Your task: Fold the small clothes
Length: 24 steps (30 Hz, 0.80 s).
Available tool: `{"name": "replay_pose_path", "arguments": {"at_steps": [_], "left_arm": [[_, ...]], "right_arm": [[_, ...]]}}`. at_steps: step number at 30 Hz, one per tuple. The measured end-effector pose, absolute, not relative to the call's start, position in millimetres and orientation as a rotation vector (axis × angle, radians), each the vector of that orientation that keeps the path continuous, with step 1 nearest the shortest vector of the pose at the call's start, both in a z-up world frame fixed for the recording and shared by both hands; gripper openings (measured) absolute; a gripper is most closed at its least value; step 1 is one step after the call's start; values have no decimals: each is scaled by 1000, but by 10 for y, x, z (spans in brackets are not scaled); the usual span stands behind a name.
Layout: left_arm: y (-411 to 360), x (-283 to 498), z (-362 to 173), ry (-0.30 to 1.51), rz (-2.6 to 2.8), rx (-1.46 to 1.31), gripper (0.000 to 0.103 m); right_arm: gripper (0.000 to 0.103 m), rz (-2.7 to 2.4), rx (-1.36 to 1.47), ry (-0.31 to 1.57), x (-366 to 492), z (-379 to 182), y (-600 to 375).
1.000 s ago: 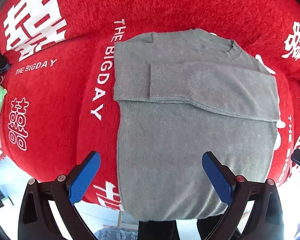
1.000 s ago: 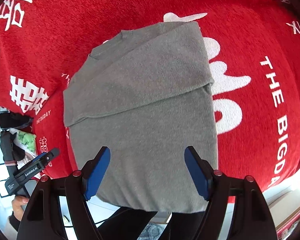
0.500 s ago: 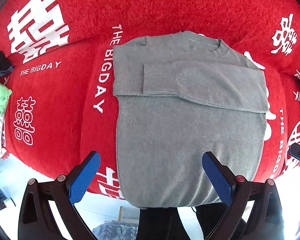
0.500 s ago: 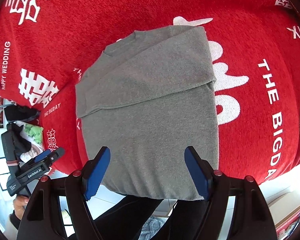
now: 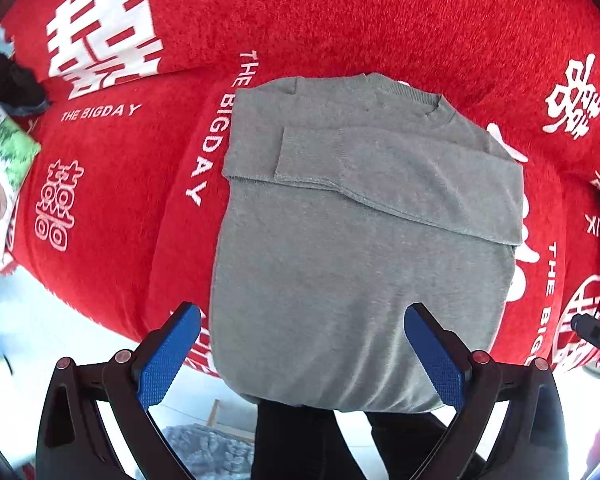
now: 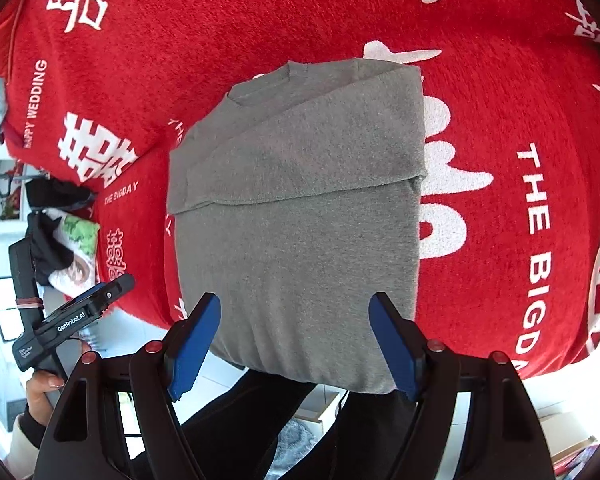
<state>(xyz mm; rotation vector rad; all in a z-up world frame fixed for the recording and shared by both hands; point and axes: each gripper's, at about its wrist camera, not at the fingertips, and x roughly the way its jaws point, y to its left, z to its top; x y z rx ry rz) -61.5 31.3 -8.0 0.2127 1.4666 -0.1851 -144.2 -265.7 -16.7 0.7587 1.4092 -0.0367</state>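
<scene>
left wrist view: grey sweater (image 5: 360,248) fills frame centre on the red cover (image 5: 112,216), sleeves crossed over chest for a narrow fold; left gripper (image 5: 302,354) spread wide, empty | right wrist view: right gripper (image 6: 294,344) agape, empty above hem at lower centre

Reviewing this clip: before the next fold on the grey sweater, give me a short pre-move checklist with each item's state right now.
1. Left gripper open and empty: ok, blue pads apart, nothing between them.
2. Right gripper open and empty: ok, wide apart above the sweater.
3. Sleeves folded in across the chest: ok, a cuff lies over the body below the collar.
4. Sweater flat on the red cover: ok, no big wrinkles.
5. Hem fully supported: not ok, the hem hangs over the front edge.
6. Grippers clear of the cloth: ok, neither touches it.
</scene>
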Motion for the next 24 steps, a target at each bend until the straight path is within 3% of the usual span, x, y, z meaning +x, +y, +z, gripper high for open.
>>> {"name": "replay_pose_path", "arguments": {"at_steps": [15,24], "left_arm": [[257,-948,40,1453,-174,200,102],[578,-954,-231,1479,-250,237,102]], "right_arm": [[80,2,783,1412,-1678,-246,-2795],[80,-76,800,1420,-1807,-391,-2442]]}}
